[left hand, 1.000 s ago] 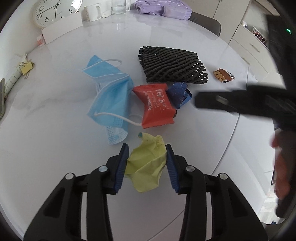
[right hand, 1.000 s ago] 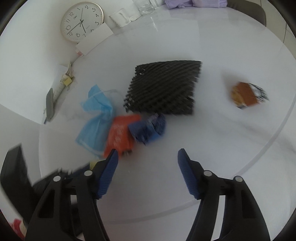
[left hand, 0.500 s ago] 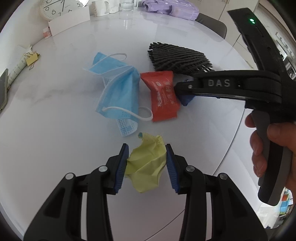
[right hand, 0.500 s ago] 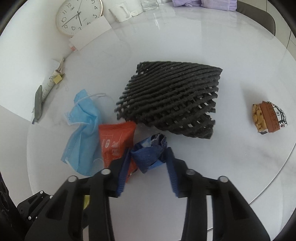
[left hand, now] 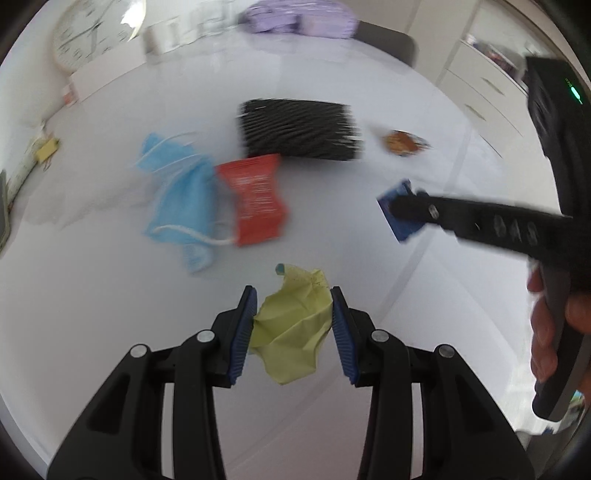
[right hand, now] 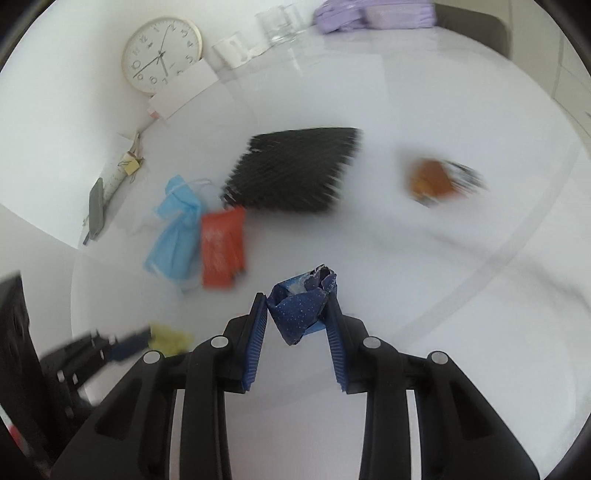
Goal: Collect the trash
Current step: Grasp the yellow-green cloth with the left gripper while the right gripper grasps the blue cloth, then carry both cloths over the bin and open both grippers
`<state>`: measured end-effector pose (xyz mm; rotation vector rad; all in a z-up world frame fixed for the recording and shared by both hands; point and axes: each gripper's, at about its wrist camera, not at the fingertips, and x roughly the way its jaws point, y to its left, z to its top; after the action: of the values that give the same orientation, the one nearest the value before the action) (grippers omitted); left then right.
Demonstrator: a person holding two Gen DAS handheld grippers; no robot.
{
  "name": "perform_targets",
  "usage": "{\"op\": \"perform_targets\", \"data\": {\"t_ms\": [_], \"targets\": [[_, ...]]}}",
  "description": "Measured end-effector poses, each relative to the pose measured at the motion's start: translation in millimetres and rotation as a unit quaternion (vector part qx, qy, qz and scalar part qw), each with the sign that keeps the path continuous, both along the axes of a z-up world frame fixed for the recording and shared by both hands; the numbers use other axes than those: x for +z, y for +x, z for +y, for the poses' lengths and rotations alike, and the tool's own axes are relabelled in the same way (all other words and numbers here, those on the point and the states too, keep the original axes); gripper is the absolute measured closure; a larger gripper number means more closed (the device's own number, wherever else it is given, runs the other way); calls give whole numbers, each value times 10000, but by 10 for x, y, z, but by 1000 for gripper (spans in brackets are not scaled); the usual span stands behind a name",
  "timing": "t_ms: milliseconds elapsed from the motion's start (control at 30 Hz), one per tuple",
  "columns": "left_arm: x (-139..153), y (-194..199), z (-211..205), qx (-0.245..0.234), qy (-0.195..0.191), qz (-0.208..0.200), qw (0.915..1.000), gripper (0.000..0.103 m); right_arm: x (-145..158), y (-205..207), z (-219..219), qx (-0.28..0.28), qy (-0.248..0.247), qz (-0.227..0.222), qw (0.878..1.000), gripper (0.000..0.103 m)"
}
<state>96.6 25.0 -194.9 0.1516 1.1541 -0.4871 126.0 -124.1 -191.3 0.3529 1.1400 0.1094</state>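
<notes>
My left gripper [left hand: 293,299] is shut on a crumpled yellow-green paper [left hand: 291,325] and holds it above the white table [left hand: 92,314]. My right gripper [right hand: 295,299] is shut on a crumpled dark blue wrapper [right hand: 301,308], lifted off the table; it also shows in the left wrist view [left hand: 397,210]. On the table lie a blue face mask [left hand: 181,199], a red packet [left hand: 256,199], a black foam net [left hand: 299,129] and a brown snack wrapper [left hand: 402,142].
A wall clock [right hand: 160,55], a white card [right hand: 184,90], glasses [right hand: 277,22] and a purple cloth [right hand: 373,14] stand at the table's far side. A phone [right hand: 96,208] and clipped papers [right hand: 127,166] lie at the left. The table edge curves on the right.
My right gripper closed on the blue wrapper, lifted it away from the red packet and moved it right. My left gripper still holds the yellow-green paper.
</notes>
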Motion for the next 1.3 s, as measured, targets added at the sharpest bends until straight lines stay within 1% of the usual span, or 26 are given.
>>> {"op": "perform_targets", "data": {"t_ms": [100, 167, 233, 333, 467, 600, 667, 767, 900, 1100, 1233, 1300], "targets": [[124, -240, -263, -289, -4, 10, 9996, 63, 118, -560, -312, -270, -85, -6, 9996, 71], [195, -430, -471, -513, -62, 139, 9986, 63, 189, -922, -488, -449, -212, 13, 9988, 71], [276, -670, -736, -771, -112, 218, 9967, 63, 248, -1262, -656, -629, -316, 11, 9975, 71], [377, -1001, -1100, -1181, -125, 175, 9928, 63, 318, -1892, -978, -1035, -447, 52, 9936, 71], [505, -1450, -1616, -1770, -127, 109, 9841, 63, 347, -2584, -1307, -1492, -576, 92, 9871, 71], [598, -1922, -2110, -2355, -118, 71, 9718, 63, 341, -3195, -1583, -1981, -567, 154, 9784, 70], [622, -2109, -2288, -2584, -111, 51, 9660, 63, 323, -3502, -1720, -2222, -530, 191, 9734, 70], [669, -2427, -2553, -2911, -80, 21, 9566, 63, 278, -3791, -1850, -2442, -496, 248, 9681, 70], [684, -2708, -2759, -3152, -17, 19, 9490, 63, 229, -4052, -1967, -2611, -434, 291, 9639, 70], [650, -3019, -2911, -3351, 82, 95, 9421, 63, 190, -4248, -2066, -2668, -390, 306, 9625, 69], [580, -3105, -2960, -3463, 167, 183, 9378, 63, 159, -4286, -2097, -2668, -373, 371, 9623, 69], [549, -3155, -2972, -3511, 232, 231, 9358, 59, 144, -4316, -2112, -2686, -348, 396, 9618, 69]]}}
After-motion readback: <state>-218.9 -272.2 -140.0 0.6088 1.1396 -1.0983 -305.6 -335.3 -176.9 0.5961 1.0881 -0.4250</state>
